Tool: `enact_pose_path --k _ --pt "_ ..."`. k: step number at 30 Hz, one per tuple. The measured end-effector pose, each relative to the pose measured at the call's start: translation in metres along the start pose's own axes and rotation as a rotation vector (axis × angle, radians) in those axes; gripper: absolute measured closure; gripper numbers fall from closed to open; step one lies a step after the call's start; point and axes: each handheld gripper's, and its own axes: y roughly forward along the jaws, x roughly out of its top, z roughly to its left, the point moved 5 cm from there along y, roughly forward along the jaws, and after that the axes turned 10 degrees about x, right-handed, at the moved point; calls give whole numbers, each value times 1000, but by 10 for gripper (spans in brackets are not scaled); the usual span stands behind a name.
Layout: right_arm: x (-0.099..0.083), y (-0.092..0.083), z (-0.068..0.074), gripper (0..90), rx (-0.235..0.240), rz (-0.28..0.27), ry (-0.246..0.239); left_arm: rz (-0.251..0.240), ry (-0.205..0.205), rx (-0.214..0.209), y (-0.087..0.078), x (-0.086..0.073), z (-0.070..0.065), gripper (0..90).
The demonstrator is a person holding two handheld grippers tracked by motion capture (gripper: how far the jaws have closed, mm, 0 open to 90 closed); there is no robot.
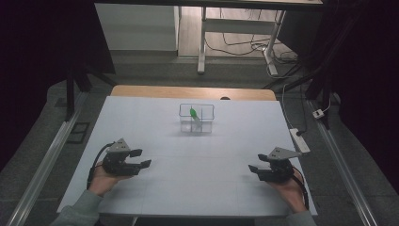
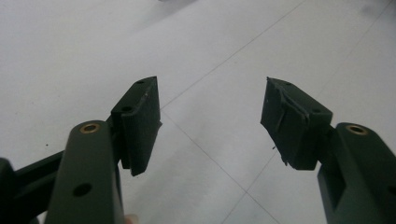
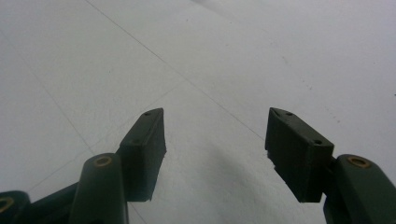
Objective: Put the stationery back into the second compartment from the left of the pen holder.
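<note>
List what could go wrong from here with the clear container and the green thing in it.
1. The clear container looks light and stands free on the white table; a one-sided push could slide or tip it.
2. The green item leans inside it, tilted; a jaw knocking the rim may dislodge it.
3. Both the left hand-held gripper and right hand-held gripper are open and empty, well short of the container, so reaching in together might make them collide.

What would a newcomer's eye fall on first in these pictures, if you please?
Probably the green object standing tilted in the clear divided container at the far middle of the white table. Next, the left gripper and right gripper at the near corners, both with jaws open and nothing between them.
</note>
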Motion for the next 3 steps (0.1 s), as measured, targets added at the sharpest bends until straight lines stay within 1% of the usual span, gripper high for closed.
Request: enact_pose_path --k 3 --pt "0 0 0 375 3 0 -2 1 9 7 0 0 -1 369"
